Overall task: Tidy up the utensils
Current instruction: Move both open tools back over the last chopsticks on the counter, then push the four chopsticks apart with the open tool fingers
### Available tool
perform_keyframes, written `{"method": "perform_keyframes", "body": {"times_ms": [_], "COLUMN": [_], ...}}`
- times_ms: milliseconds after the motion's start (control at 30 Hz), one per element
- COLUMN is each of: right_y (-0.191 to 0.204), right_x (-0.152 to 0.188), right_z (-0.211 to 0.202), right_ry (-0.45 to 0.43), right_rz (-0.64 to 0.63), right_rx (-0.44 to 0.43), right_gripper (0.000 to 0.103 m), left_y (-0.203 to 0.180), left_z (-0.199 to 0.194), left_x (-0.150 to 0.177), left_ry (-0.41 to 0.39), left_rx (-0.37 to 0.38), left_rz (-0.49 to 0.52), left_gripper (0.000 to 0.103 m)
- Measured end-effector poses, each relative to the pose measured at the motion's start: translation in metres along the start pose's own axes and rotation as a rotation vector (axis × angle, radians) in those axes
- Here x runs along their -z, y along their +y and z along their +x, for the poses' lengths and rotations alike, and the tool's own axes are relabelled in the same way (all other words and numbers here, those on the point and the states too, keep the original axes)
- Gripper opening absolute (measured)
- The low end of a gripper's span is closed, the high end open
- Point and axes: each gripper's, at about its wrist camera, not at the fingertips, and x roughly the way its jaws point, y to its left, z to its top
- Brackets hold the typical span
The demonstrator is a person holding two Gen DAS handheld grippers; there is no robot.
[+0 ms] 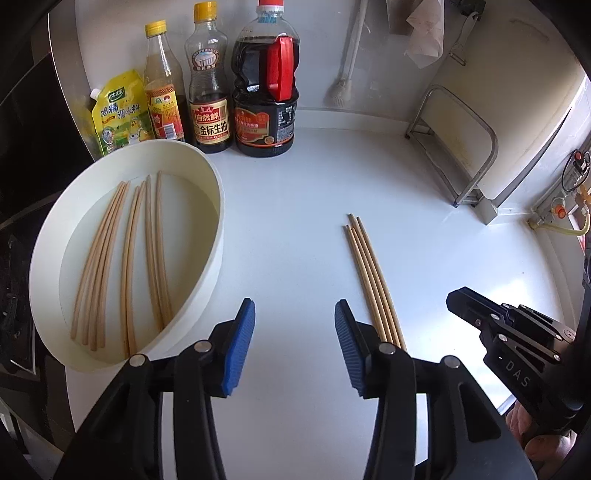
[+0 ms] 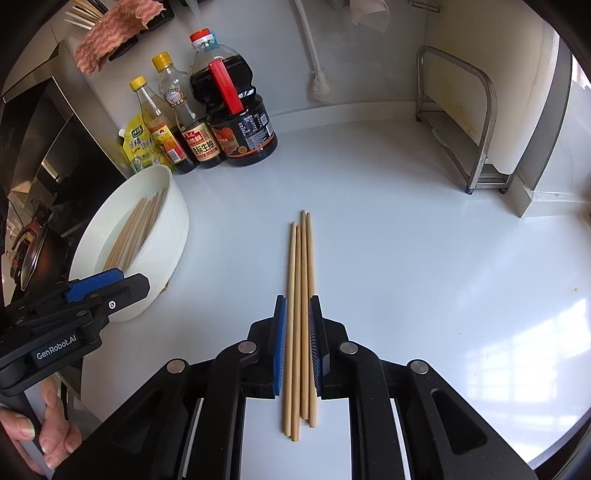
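Sponge point(image 2: 117, 27) — right-wrist view only

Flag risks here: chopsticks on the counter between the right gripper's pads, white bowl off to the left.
1. The four chopsticks have uneven ends; the right gripper may pinch only some, and one could slide out.
2. The bowl already holds chopsticks; new ones could land across its rim.
3. The left gripper hangs close by; the grippers could collide.

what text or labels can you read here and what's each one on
"GenRobot.AI": side of the left gripper.
"DAS": body of the right gripper.
"金标生抽": label of the clear-necked sauce bottle.
"鸡精调味料": yellow seasoning pouch.
Labels on the yellow-capped bottle and the big dark soy sauce jug: too small or blurred to read.
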Motion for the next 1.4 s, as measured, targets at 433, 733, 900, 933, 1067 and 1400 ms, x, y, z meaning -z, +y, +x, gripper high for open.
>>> {"method": "perform_keyframes", "body": {"times_ms": [433, 733, 900, 933, 1067, 1400], "right_y": [-0.027, -0.023, -0.021, -0.020, -0.018, -0.017], "right_x": [0.013, 0.014, 0.016, 0.017, 0.018, 0.022], "right_z": [0.035, 0.056, 0.064, 0.065, 0.068, 0.074], "right_ry": [0.060, 0.092, 0.110, 0.112, 0.119, 0.128], "right_rz": [-0.041, -0.085, -0.109, -0.113, -0.121, -0.146], "right_rx": [0.017, -0.024, -0.027, -0.026, -0.023, -0.006], "right_gripper": [0.015, 0.016, 0.016, 0.016, 0.016, 0.016], "left_y": [-0.022, -0.015, -0.012, -0.011, -0.012, -0.013], "left_z": [0.039, 0.049, 0.051, 0.051, 0.054, 0.060], "left_x": [0.007, 0.010, 0.013, 0.014, 0.018, 0.023], "left_ry": [0.047, 0.056, 0.057, 0.057, 0.063, 0.074], "left_rx": [-0.013, -0.035, -0.033, -0.031, -0.028, -0.009], "left_rz": [0.002, -0.031, -0.056, -0.059, -0.064, -0.068], "left_gripper": [0.045, 0.046, 0.048, 0.048, 0.048, 0.052]}}
